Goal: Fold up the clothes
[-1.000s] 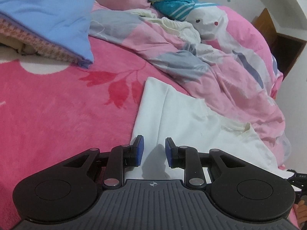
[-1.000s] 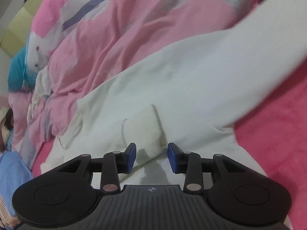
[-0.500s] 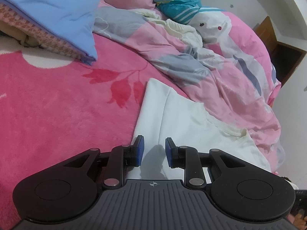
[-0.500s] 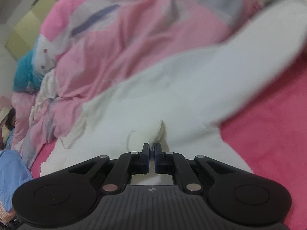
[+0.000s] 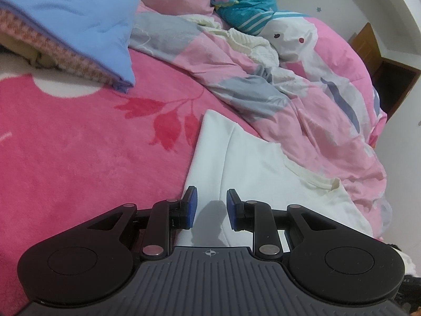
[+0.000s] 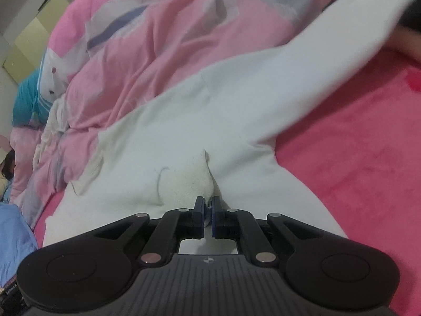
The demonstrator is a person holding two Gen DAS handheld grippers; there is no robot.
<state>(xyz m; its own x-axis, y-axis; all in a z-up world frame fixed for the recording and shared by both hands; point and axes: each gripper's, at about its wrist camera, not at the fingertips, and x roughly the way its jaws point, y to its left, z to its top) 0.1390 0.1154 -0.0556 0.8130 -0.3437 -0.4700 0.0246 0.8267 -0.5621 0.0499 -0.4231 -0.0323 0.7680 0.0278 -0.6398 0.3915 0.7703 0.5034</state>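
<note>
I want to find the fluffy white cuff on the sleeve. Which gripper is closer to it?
Right. The right gripper is shut on the cuff of the white top. The left gripper is open over the top's flat body; no cuff shows there.

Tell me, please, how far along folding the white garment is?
Early. Done: one side of the white garment already shows a straight folded edge. In hand: the right gripper is shut on a bunched pinch of it; the left gripper hovers open. Left: the sleeve lies spread out.
</note>
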